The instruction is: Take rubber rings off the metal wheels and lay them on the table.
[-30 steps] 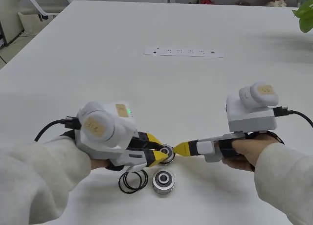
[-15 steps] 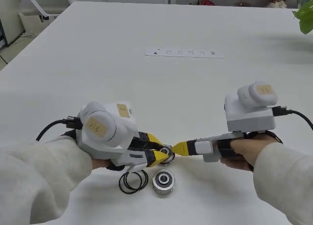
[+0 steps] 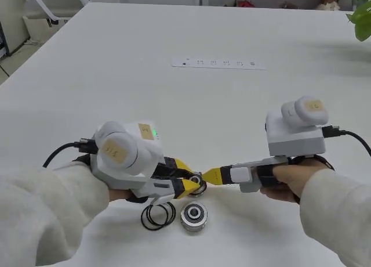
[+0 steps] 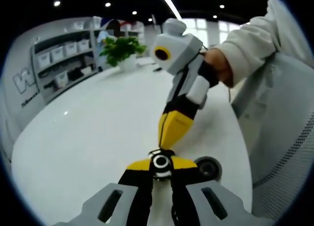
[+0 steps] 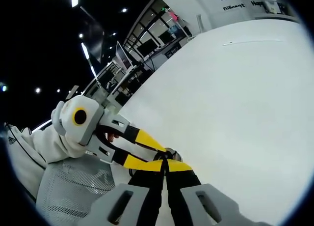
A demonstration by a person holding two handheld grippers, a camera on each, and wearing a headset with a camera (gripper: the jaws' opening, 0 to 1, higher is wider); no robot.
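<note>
My left gripper (image 3: pixel 188 181) is shut on a small metal wheel (image 3: pixel 198 180), held just above the table near the front edge. In the left gripper view the wheel (image 4: pixel 161 160) sits between the yellow tips of that gripper (image 4: pixel 161 166). My right gripper (image 3: pixel 210 176) comes in from the right, its jaws together. Its tips pinch the black rubber ring at the wheel's rim (image 5: pixel 170 153). Under the left gripper, a few loose rubber rings (image 3: pixel 156 215) lie on the table. A second wheel (image 3: pixel 193 214) rests beside them.
A white power strip (image 3: pixel 219 62) lies flat farther back on the white table (image 3: pixel 116 75). Green leaves (image 3: pixel 362 11) show at the far right corner. The second wheel (image 4: pixel 208 168) sits close below the held one.
</note>
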